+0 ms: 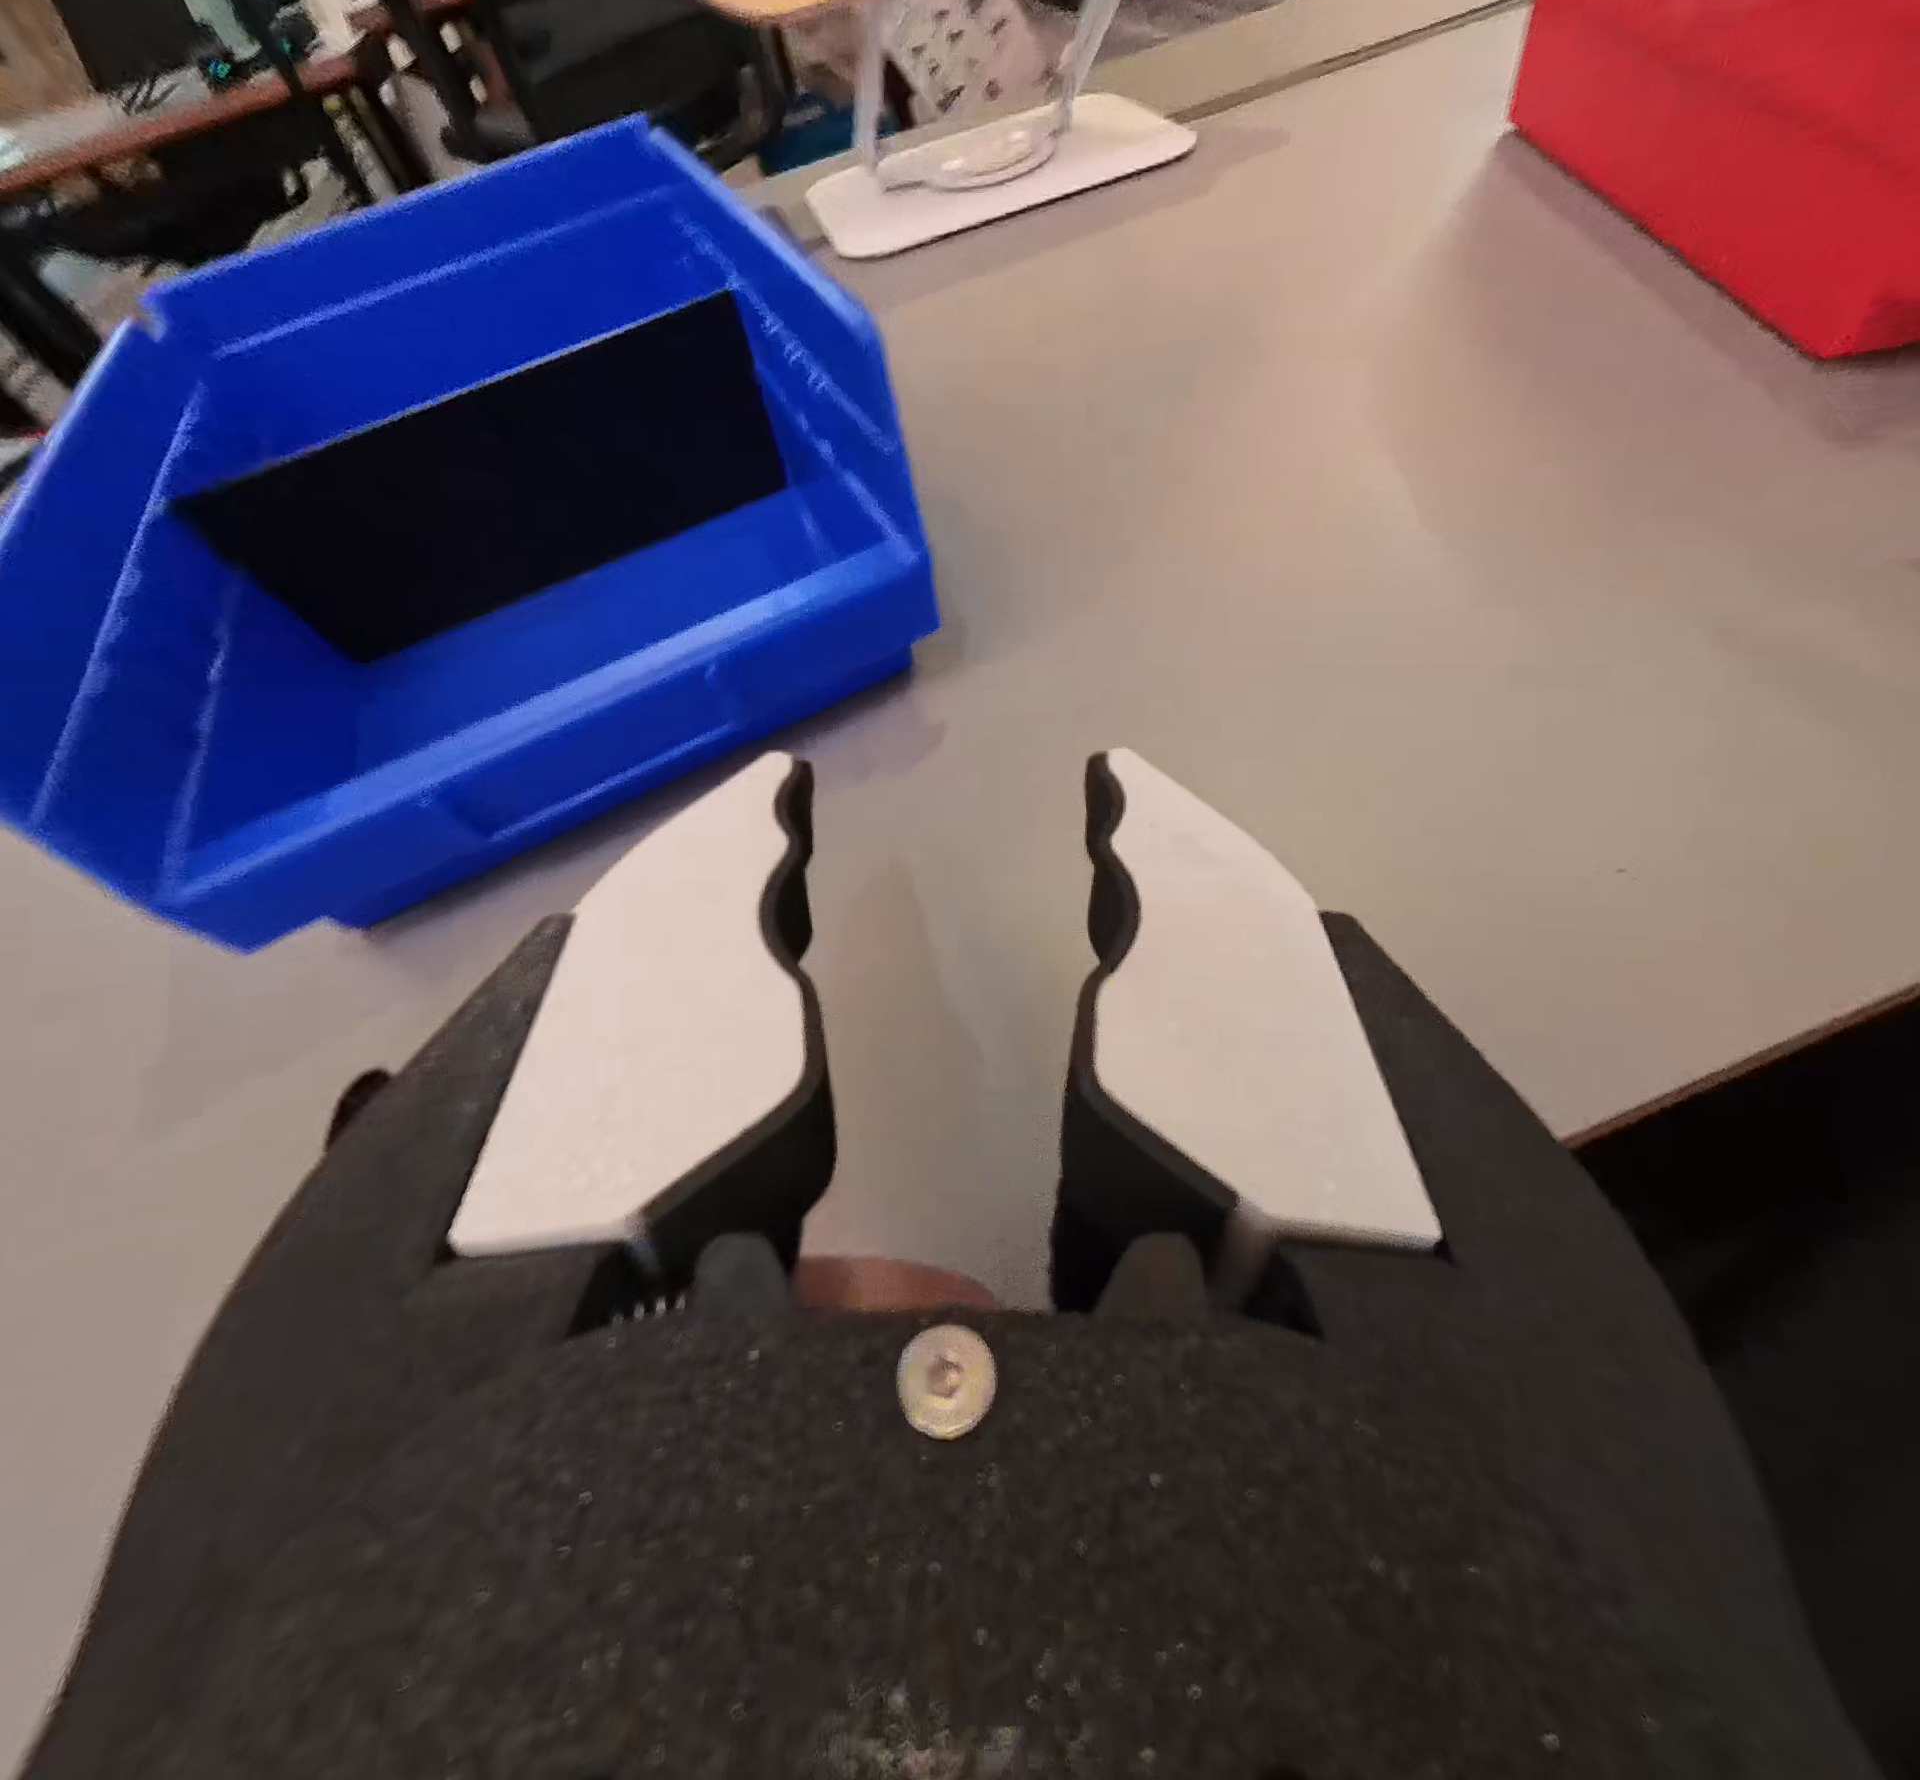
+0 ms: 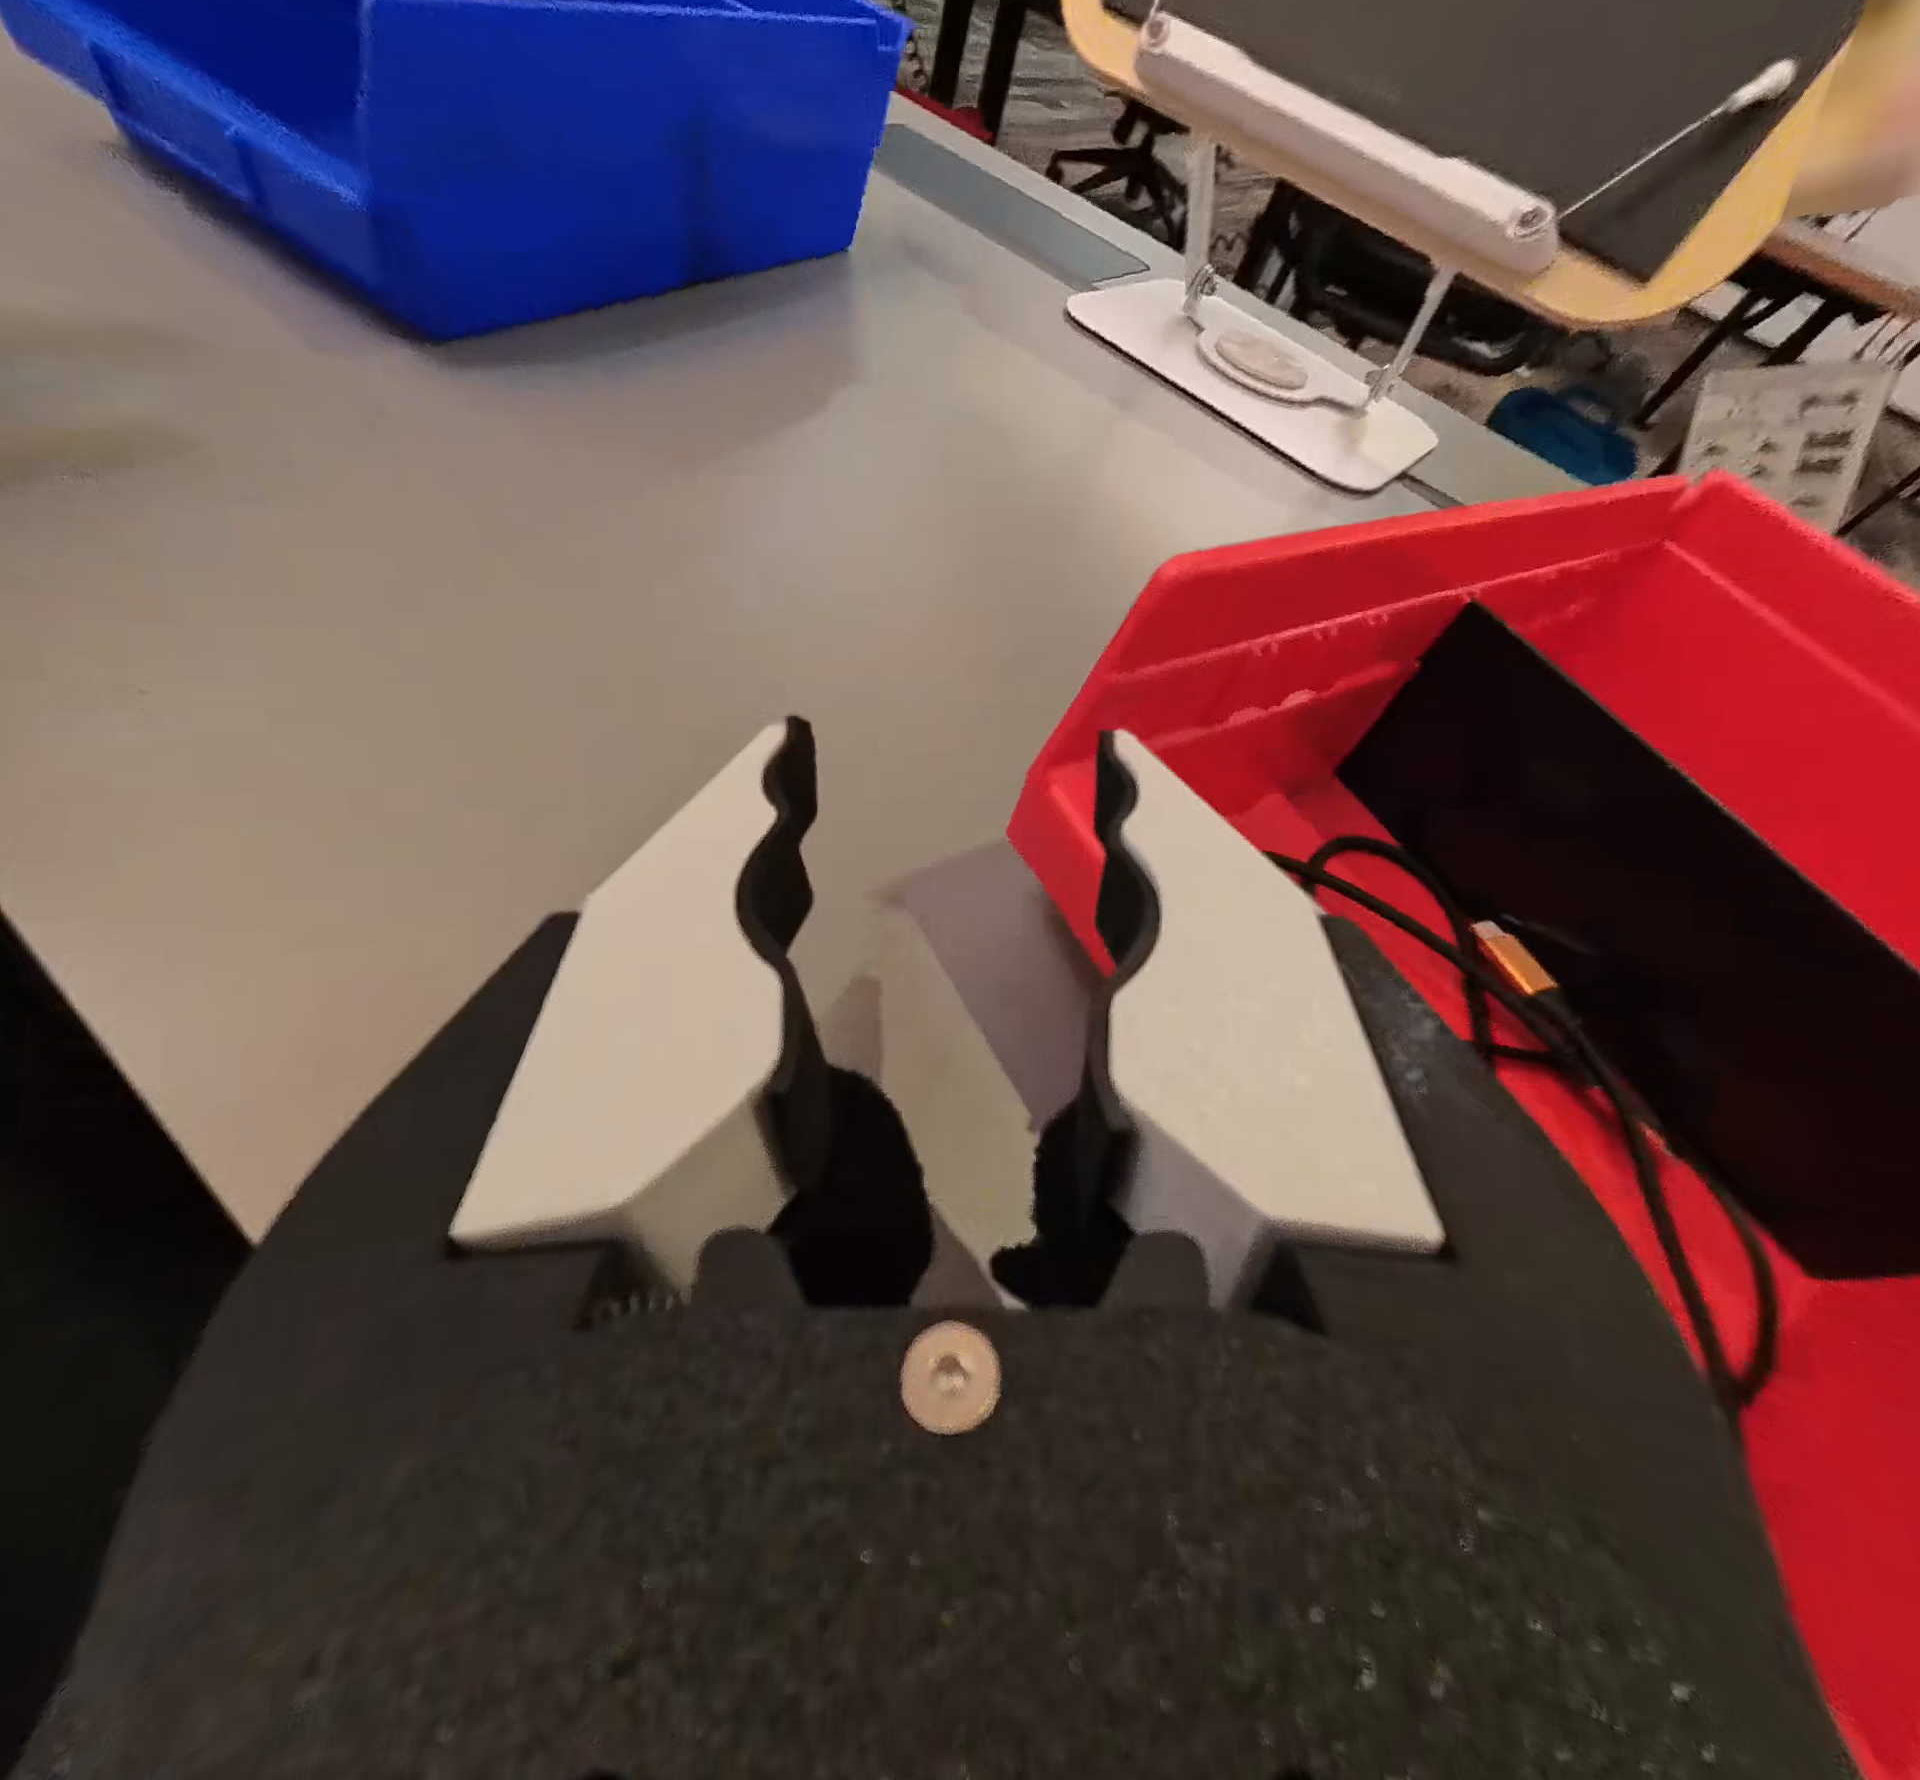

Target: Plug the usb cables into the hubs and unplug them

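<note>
My left gripper (image 1: 948,774) is open and empty above the grey table (image 1: 1299,587), just right of a blue bin (image 1: 582,743) with a black divider (image 1: 478,483). My right gripper (image 2: 951,743) is open and empty at the left corner of a red bin (image 2: 1299,608). A black USB cable (image 2: 1621,1107) with an orange plug (image 2: 1512,963) lies in the red bin in front of its black divider (image 2: 1662,951). No hub shows in either view.
A white stand (image 1: 997,172) holding a tablet in a tan case stands at the table's back; it also shows in the right wrist view (image 2: 1257,380). The red bin (image 1: 1714,89) and the blue bin (image 2: 468,120) each show in the other view. The table's front edge (image 1: 1766,1055) is near.
</note>
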Action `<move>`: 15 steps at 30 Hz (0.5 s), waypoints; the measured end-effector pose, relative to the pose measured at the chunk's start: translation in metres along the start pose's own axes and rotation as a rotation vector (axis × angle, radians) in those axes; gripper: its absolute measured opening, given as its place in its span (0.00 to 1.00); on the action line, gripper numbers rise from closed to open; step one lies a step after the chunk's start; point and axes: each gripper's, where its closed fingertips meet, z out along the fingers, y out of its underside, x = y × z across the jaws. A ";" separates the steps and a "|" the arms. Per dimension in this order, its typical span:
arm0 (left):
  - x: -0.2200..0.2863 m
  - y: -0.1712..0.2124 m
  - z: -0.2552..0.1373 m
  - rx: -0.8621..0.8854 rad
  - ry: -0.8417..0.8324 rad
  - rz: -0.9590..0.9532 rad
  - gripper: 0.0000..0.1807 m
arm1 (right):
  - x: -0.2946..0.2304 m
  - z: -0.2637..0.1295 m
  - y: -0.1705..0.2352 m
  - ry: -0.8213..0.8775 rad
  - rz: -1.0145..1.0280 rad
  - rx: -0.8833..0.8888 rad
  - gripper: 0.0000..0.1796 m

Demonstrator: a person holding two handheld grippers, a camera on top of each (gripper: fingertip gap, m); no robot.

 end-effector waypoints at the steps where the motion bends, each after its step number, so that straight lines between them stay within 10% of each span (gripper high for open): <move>1: 0.008 -0.004 0.005 0.009 0.031 0.017 0.28 | 0.000 -0.005 0.002 0.018 -0.021 -0.001 0.30; 15: 0.205 -0.094 0.094 0.142 0.561 0.093 0.26 | 0.114 -0.132 0.041 0.568 0.287 0.054 0.32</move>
